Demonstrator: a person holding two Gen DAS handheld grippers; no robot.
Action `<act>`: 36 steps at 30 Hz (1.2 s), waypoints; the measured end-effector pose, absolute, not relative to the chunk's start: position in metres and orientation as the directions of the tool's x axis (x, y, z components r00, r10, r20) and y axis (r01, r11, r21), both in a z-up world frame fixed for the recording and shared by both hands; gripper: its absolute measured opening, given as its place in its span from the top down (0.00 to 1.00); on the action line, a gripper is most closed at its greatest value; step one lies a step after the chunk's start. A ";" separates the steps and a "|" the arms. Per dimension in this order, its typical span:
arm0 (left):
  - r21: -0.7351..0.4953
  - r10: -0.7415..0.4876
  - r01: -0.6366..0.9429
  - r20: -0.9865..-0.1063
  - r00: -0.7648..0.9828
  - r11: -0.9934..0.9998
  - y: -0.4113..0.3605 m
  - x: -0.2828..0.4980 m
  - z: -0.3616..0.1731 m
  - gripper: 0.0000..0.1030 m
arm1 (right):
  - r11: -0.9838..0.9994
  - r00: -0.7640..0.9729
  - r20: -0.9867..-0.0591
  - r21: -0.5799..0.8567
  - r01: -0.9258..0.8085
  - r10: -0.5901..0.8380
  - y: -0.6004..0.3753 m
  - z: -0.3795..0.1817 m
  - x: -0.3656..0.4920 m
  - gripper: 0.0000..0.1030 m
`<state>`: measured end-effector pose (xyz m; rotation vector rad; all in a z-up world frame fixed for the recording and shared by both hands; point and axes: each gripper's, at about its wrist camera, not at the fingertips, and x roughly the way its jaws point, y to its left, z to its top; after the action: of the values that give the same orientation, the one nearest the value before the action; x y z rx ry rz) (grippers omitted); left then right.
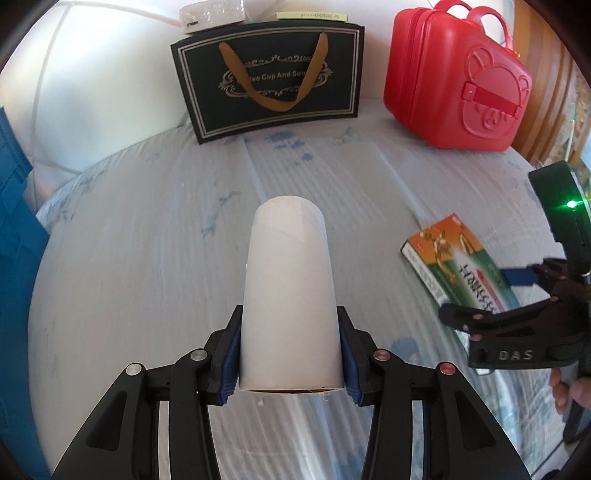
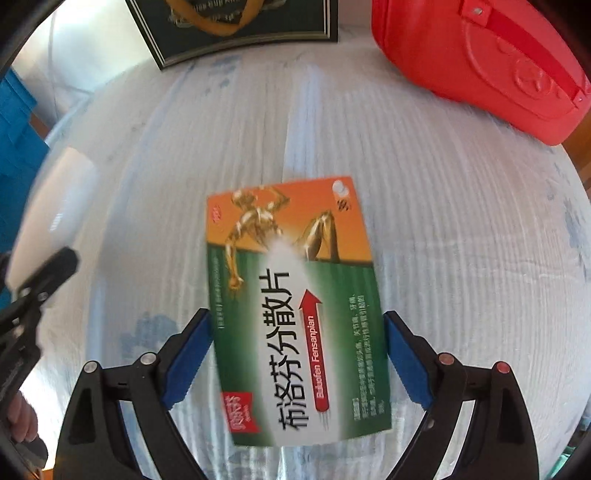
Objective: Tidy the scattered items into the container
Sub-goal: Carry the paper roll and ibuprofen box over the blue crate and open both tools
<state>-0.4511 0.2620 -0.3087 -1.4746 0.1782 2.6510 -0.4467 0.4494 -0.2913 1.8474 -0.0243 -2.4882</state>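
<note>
My left gripper (image 1: 290,354) is shut on a white paper roll (image 1: 290,295) that points away from me above the bed. A green and orange medicine box (image 2: 295,317) lies flat on the bedcover; it also shows in the left wrist view (image 1: 458,266). My right gripper (image 2: 297,362) is open, its blue pads on either side of the box, close to its long edges. The right gripper also shows in the left wrist view (image 1: 517,295). A blue crate (image 1: 14,258) stands at the far left.
A dark gift bag (image 1: 273,81) with a gold ribbon handle stands at the back. A red plastic case (image 1: 458,81) sits at the back right. A white box (image 1: 212,14) lies behind the bag. The pale striped bedcover (image 1: 147,240) spreads between them.
</note>
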 end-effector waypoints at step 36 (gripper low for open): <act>0.208 -0.383 0.324 -0.408 -0.829 -0.923 -0.048 -0.219 0.018 0.57 | -0.853 -0.728 -0.504 0.034 0.521 -0.465 0.102 0.059 -0.296 0.14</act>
<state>-0.2185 -0.0480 0.0176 -0.8103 0.2333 3.4121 -0.2965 0.1016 0.0588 0.6910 0.1480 -2.5064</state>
